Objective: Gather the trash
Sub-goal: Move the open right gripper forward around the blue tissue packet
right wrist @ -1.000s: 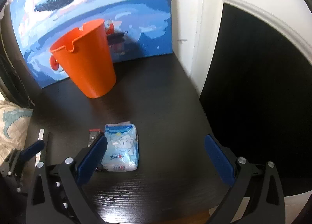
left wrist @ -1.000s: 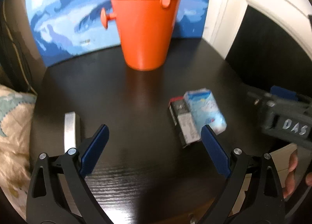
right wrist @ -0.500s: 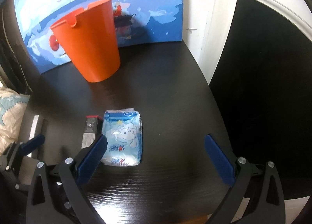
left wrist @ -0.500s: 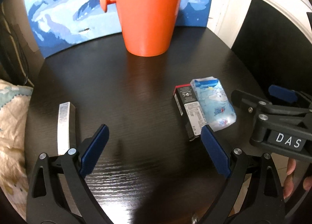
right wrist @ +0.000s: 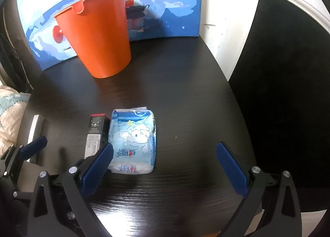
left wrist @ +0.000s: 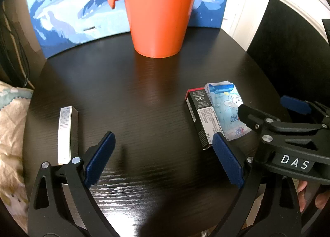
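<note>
Dark wood-grain counter (right wrist: 185, 96); blue-and-white painting (right wrist: 169, 3) propped far; white door frame (right wrist: 222, 36) right; patterned cushion (left wrist: 10, 133) left.

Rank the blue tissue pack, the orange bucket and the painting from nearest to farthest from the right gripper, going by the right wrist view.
1. Blue tissue pack, by the right gripper's left finger.
2. Orange bucket, farther back, left.
3. Painting, upright behind the bucket.

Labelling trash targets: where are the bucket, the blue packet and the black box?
bucket (right wrist: 101, 43), right wrist view, front wall.
blue packet (right wrist: 135, 135), right wrist view, cartoon print.
black box (left wrist: 201, 117), left wrist view, top face.
</note>
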A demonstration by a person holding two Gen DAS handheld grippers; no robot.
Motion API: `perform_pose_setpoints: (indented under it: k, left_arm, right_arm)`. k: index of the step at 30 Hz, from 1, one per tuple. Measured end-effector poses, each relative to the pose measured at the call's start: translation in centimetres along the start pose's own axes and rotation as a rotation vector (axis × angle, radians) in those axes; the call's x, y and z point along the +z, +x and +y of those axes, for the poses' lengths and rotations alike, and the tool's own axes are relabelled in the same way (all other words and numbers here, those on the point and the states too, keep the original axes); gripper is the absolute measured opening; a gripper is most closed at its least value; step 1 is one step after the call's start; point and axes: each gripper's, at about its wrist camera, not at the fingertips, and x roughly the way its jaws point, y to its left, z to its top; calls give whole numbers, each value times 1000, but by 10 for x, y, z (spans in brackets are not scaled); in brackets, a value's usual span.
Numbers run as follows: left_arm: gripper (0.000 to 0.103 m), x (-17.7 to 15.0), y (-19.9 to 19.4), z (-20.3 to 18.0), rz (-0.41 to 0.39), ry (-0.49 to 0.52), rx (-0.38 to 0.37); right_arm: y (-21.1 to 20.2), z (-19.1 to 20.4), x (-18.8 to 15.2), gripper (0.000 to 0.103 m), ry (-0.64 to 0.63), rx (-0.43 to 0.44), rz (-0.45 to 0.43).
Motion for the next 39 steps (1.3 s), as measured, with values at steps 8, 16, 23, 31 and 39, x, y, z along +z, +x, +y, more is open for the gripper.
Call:
perform_pose_setpoints:
  k: [8,16,23,31,39]
  left_arm:
    - [93,0,0,-1,0,1,-1]
    - [93,0,0,0,2,-1,-2]
    - [93,2,-2,0,-6,-4,-5]
    - [93,2,-1,0,2,-1,-1]
    - [93,6,-2,-1,-13,0,-17]
  right_arm:
    - [4,4,-1,99,-6,7,16]
    - [5,4,0,99,-2,3,12]
    - [5,1,1,99,9,7,14]
    - [6,3,2,99,1,3,14]
    - [2,1,3,99,14,5,1]
